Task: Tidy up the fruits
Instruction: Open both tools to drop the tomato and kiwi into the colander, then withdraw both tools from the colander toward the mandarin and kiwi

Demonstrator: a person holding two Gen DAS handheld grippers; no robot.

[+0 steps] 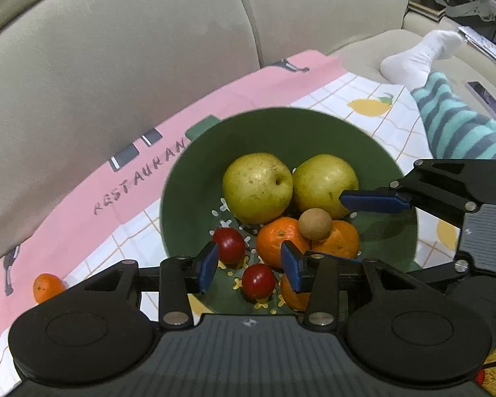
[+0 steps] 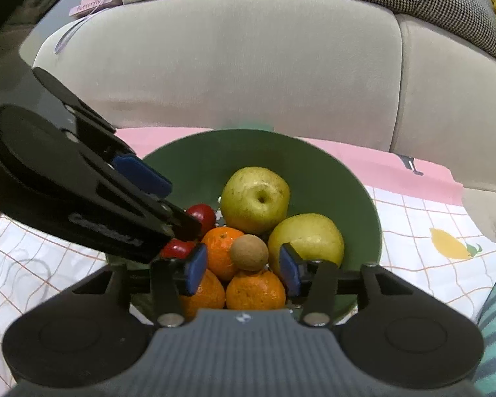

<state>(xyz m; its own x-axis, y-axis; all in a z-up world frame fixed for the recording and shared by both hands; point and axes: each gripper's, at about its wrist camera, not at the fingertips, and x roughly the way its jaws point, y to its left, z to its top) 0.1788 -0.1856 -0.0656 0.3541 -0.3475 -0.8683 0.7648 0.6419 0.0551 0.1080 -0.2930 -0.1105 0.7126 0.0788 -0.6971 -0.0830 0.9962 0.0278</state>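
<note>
A green bowl (image 1: 248, 132) (image 2: 215, 158) on a cloth holds two yellow-green pears (image 1: 256, 187) (image 2: 254, 197), three oranges (image 1: 279, 241) (image 2: 256, 289), two small red fruits (image 1: 229, 244) (image 2: 201, 215) and a small brown round fruit (image 1: 315, 224) (image 2: 249, 252) resting on the oranges. My left gripper (image 1: 250, 269) (image 2: 168, 198) hangs open over the bowl's near left side, with a red fruit (image 1: 258, 281) lying below the gap, untouched. From the right, my right gripper (image 2: 242, 271) (image 1: 353, 228) stands open above the oranges and the brown fruit. One more orange (image 1: 48, 286) lies outside the bowl on the cloth.
The pink and white checked cloth (image 1: 340, 96) (image 2: 413, 218) covers a beige sofa seat; the sofa back (image 1: 132, 49) rises behind the bowl. A person's leg in striped trousers (image 1: 456, 125) with a white sock (image 1: 416, 53) lies to the right.
</note>
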